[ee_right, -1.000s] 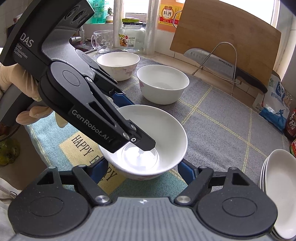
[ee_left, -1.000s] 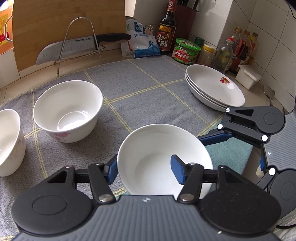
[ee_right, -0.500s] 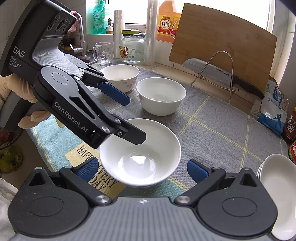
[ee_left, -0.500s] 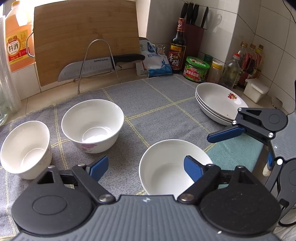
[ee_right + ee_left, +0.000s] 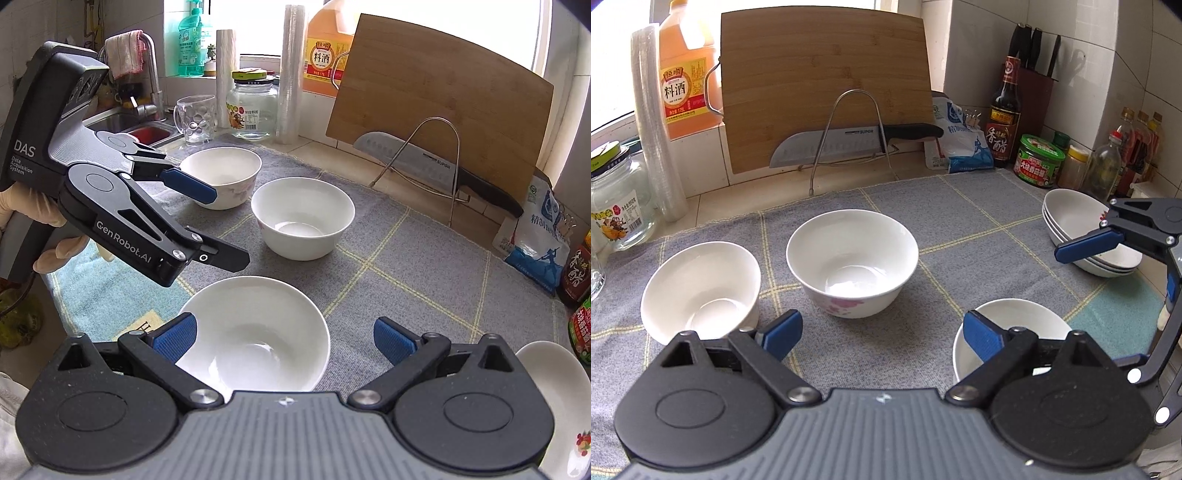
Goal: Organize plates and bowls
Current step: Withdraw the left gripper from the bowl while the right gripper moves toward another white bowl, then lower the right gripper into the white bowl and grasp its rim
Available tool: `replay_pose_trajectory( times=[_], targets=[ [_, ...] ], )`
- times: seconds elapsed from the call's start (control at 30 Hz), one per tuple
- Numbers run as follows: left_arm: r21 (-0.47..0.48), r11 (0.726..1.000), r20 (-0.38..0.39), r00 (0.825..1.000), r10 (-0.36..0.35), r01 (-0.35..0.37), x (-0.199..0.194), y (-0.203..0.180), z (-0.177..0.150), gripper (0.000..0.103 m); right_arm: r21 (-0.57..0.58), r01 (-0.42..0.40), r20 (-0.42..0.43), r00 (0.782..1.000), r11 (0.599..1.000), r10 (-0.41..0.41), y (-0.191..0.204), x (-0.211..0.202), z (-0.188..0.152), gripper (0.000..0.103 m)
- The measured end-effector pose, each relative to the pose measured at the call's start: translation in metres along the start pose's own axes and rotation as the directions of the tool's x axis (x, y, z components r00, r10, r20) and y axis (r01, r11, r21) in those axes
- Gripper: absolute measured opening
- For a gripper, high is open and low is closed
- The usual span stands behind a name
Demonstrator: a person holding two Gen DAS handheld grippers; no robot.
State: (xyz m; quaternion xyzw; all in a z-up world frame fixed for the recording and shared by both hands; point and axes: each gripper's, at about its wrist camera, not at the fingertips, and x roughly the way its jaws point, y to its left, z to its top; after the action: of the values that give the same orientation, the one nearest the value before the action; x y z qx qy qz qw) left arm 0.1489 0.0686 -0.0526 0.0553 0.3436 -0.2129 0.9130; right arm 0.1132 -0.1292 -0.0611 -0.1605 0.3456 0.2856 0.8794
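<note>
Jaws wide apart on your left gripper (image 5: 882, 334) and right gripper (image 5: 284, 338), both empty. Only the right view shows the sink (image 5: 122, 123); only the left shows the stacked plates (image 5: 1071, 225).

The three bowls (image 5: 852, 258) look like glossy white glazed ceramic, as does the plate stack (image 5: 1086, 236) at the right. A matt, woven grey cloth (image 5: 960, 229) covers the counter. Far back stand a smooth wooden board (image 5: 823, 74) and a shiny metal wire rack (image 5: 855, 110).

Black left tool (image 5: 221, 225) marked "GenRobot.AI", blue fingertips (image 5: 190, 186), beige-gloved hand (image 5: 22, 218).
</note>
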Motion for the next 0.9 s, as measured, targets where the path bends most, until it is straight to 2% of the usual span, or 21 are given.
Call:
replay_pose_trajectory(
  times=[0.27, 0.9],
  targets=[
    [0.017, 0.998, 0.014, 0.998, 0.064, -0.064, 0.02, 0.011, 0.002, 0.094, -0.012, -0.007, -0.017, 1.0, 1.0, 0.007, -0.018, 0.02, 0.02, 0.103],
    [0.072, 0.994, 0.009, 0.996, 0.086, -0.086, 0.053, 0.011, 0.008, 0.091, 0.027, -0.118, -0.055, 0.991, 0.993, 0.119, -0.061, 0.077, 0.063, 0.103]
  ],
)
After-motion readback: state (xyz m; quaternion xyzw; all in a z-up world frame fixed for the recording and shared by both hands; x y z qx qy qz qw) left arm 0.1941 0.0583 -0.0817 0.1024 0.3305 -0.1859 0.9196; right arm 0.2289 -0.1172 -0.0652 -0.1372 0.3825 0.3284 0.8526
